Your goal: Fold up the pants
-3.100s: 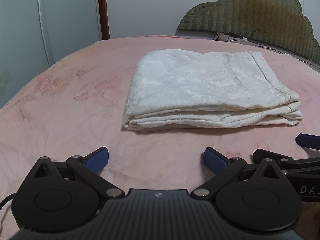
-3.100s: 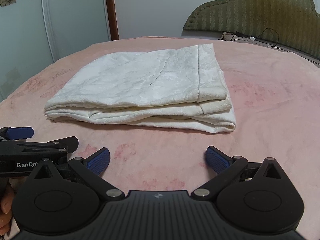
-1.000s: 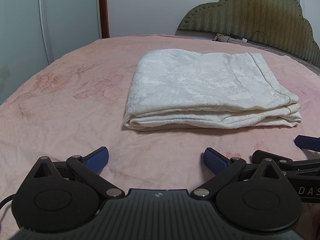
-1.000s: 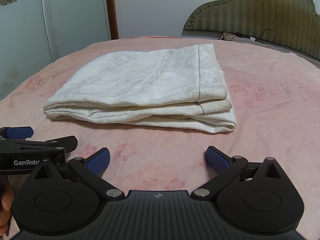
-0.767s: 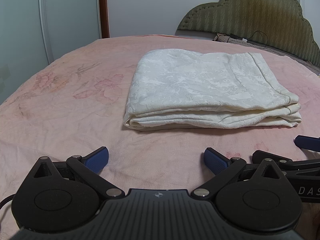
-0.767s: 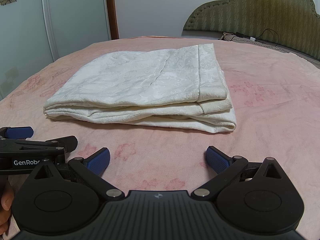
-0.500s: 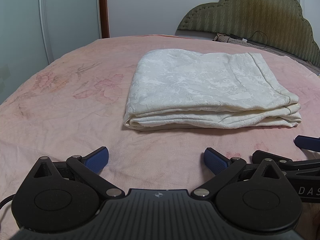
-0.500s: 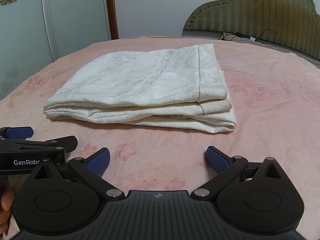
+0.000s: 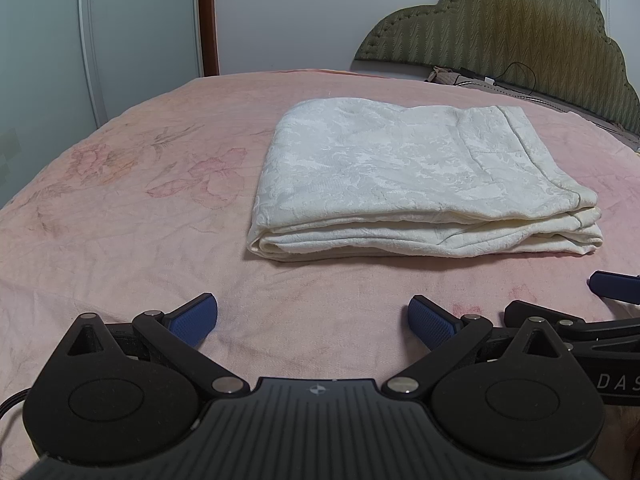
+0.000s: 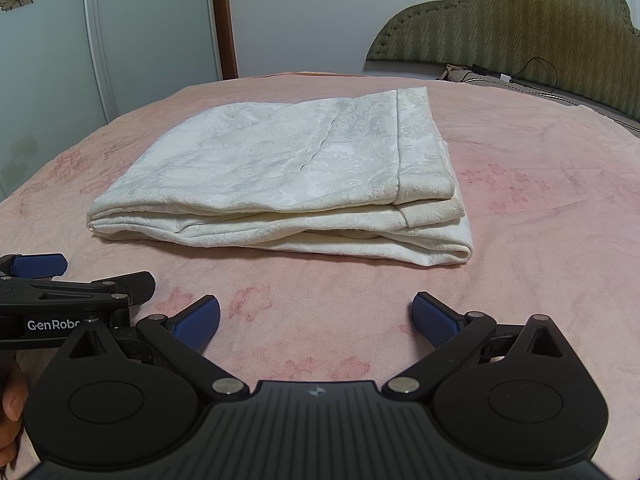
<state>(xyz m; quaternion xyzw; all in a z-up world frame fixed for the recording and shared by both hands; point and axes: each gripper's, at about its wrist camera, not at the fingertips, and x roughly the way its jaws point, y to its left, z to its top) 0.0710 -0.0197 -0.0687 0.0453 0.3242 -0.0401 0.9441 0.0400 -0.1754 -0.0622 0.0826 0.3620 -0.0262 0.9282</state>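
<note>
While folded on the bed (image 9: 120, 216), pants (image 9: 404, 176), both grippers' jaws spread

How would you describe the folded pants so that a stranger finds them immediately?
Look at the bed with the pink flowered bedspread and olive padded headboard. Near its middle lie the folded pants, a flat cream stack with a woven leaf pattern. They are the only pale thing on the pink cloth, beyond both open grippers.

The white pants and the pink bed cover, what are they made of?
The pants look like soft woven cloth with a raised flower pattern and a slight sheen, maybe cotton jacquard. The bed cover looks like a matte, faintly fuzzy fabric with faded printed flowers; the fibre cannot be told.
</note>
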